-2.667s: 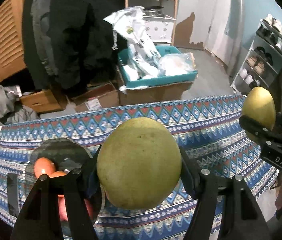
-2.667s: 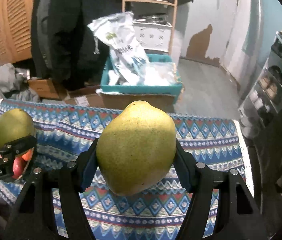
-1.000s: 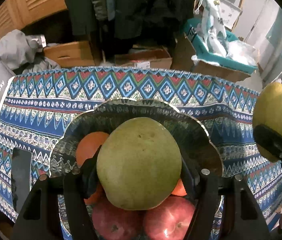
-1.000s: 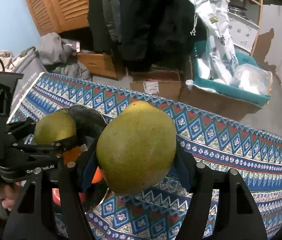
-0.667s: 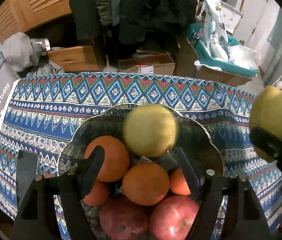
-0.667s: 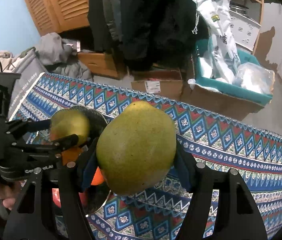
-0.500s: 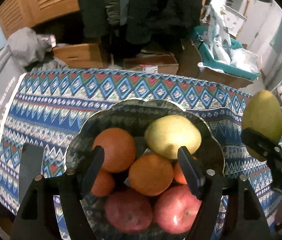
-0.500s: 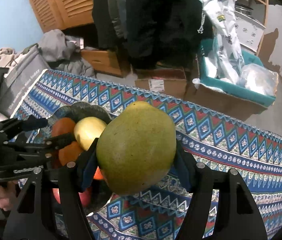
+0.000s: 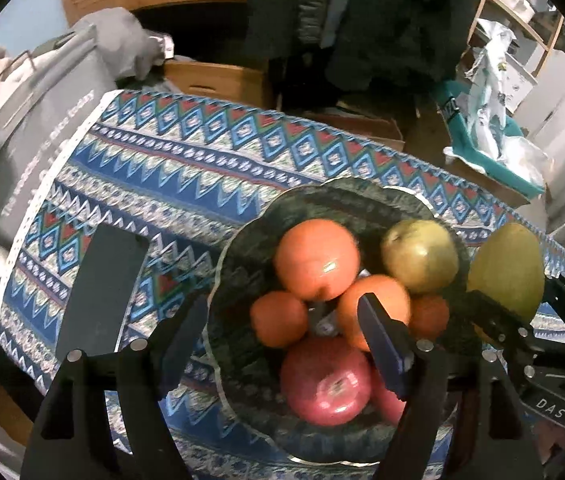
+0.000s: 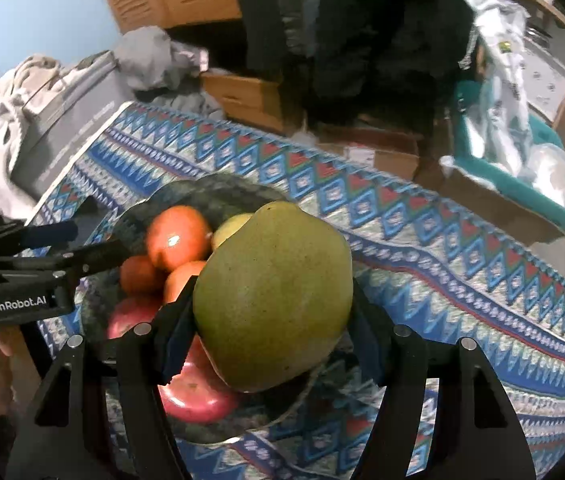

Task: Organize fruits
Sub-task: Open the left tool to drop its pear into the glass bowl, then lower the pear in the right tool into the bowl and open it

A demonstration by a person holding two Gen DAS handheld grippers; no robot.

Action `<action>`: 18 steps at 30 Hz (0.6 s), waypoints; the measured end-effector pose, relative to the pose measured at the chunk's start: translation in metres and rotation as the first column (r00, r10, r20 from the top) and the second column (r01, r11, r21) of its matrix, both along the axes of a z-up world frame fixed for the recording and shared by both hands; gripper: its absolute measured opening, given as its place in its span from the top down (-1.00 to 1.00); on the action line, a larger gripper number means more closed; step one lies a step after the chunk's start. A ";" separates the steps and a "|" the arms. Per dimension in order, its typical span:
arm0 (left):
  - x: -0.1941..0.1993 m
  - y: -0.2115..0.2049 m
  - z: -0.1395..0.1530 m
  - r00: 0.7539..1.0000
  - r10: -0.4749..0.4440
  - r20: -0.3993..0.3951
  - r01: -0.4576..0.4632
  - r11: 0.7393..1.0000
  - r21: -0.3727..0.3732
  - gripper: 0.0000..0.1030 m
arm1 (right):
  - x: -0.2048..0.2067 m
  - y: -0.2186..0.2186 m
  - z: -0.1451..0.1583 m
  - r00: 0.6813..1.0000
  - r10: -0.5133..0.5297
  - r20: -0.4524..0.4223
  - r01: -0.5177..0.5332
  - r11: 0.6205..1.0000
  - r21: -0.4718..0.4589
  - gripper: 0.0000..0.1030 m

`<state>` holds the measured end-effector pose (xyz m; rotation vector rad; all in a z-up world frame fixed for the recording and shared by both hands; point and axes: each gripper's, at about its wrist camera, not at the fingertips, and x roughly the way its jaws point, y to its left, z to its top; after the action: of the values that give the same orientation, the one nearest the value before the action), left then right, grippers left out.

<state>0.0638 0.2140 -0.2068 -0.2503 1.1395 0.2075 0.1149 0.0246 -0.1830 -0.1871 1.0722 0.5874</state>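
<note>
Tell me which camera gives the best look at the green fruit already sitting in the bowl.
The left wrist view. There the green fruit lies in full sight at the far right of the bowl, beside the oranges. In the right wrist view only a sliver of it shows, hidden behind the mango held in the right gripper.

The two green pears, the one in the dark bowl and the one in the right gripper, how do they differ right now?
The smaller yellow-green pear lies loose in the dark scalloped bowl beside the oranges; the larger green pear is clamped in the right gripper, above the bowl's edge. The bowl pear looks rounder and paler, the held one longer and darker. Both are greenish and speckled.
</note>
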 end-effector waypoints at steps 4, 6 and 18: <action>-0.012 0.010 -0.002 1.000 0.023 -0.003 -0.023 1.000 -0.007 -0.53 | -0.006 0.017 -0.009 0.999 0.033 -0.024 -0.034 0.999 -0.022 -0.33; -0.017 0.014 -0.002 0.999 0.033 -0.004 -0.033 0.999 -0.012 -0.53 | -0.008 0.023 -0.012 0.999 0.043 -0.033 -0.044 0.998 -0.035 -0.33; -0.030 0.019 0.007 0.999 0.042 0.007 -0.042 0.999 -0.031 -0.53 | -0.010 0.032 0.004 0.999 0.048 -0.005 -0.048 0.999 -0.018 -0.49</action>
<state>0.0337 0.2332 -0.1995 -0.3025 1.1317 0.2257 0.1049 0.0564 -0.1793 -0.2279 1.0796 0.6216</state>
